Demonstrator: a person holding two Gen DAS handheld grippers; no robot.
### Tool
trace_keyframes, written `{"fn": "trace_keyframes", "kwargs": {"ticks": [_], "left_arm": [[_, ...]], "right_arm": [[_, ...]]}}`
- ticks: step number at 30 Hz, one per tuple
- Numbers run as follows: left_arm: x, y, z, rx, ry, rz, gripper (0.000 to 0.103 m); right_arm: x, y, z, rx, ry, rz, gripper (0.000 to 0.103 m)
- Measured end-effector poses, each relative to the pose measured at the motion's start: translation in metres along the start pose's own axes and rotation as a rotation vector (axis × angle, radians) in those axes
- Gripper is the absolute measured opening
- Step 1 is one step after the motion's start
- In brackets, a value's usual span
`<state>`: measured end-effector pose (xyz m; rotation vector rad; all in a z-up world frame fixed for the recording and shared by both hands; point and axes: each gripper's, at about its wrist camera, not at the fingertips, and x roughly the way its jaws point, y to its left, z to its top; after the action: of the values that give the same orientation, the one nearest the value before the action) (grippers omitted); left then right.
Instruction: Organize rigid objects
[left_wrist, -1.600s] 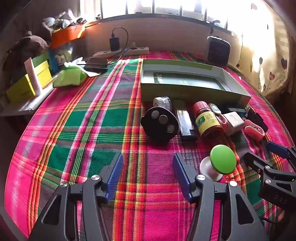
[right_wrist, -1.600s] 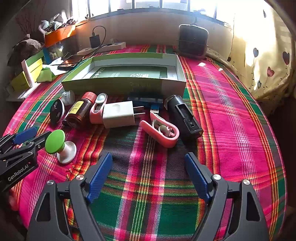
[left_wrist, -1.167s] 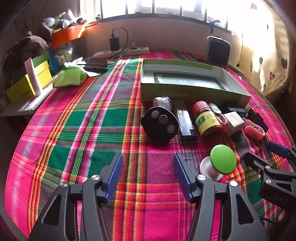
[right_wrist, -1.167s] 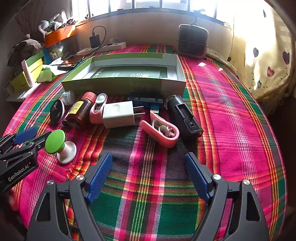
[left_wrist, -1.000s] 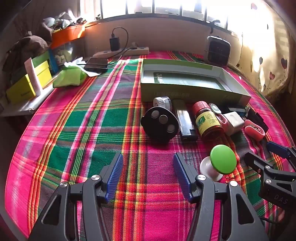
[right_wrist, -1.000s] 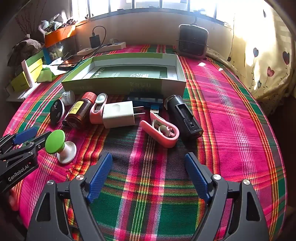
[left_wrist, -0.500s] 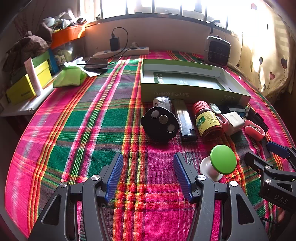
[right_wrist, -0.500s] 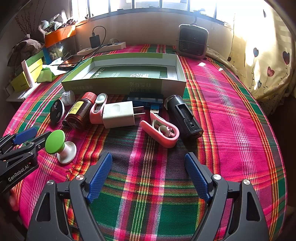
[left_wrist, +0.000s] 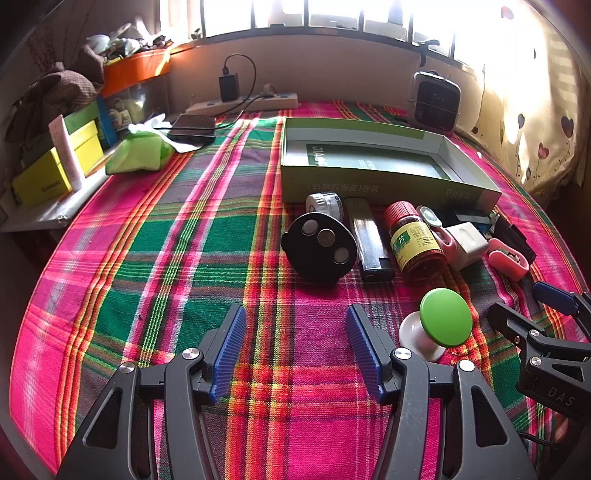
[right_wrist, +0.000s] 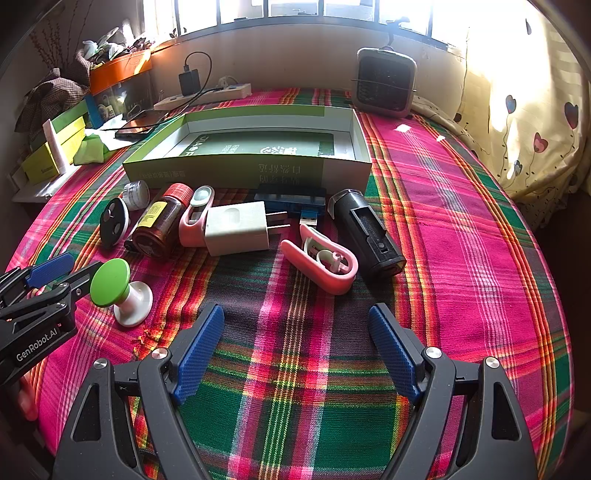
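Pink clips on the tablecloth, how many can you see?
2. One pink clip lies beside the black battery holder; the other sits between the white charger plug and the brown bottle.

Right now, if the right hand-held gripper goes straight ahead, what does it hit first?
Probably the pink clip: it lies on the plaid cloth ahead of the open right hand-held gripper, roughly centred between the fingers. The black charger sits just right of it. Depth is unclear through the fisheye.

Strong daylight from the window (left_wrist: 332, 14) ahead blows out the curtain (right_wrist: 517, 92) to the right, perhaps hiding detail; edges bend and darken.
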<state>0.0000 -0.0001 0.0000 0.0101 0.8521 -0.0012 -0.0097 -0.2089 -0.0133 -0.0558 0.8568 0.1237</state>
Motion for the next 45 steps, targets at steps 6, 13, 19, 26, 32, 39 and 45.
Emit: {"fn": "trace_keyframes", "kwargs": {"ticks": [6,13,19,26,32,39,45], "left_arm": [[0.000,0.000,0.000,0.000,0.000,0.000,0.056],[0.000,0.000,0.000,0.000,0.000,0.000,0.056],[0.000,0.000,0.000,0.000,0.000,0.000,0.056],[0.000,0.000,0.000,0.000,0.000,0.000,0.056],[0.000,0.000,0.000,0.000,0.000,-0.002,0.056],[-0.005,0.002,-0.004,0.035,0.000,-0.025,0.056],[-0.013,0.003,-0.011,0.060,0.011,-0.091,0.056]], "right_arm": [[0.000,0.000,0.000,0.000,0.000,0.000,0.081],[0.000,0.000,0.000,0.000,0.000,0.000,0.081],[0.000,0.000,0.000,0.000,0.000,0.000,0.081],[0.000,0.000,0.000,0.000,0.000,0.000,0.081],[0.000,0.000,0.000,0.000,0.000,0.000,0.081],[0.000,0.000,-0.001,-0.001,0.000,0.002,0.081],[-0.001,0.000,-0.003,-0.021,-0.002,0.029,0.081]]}}
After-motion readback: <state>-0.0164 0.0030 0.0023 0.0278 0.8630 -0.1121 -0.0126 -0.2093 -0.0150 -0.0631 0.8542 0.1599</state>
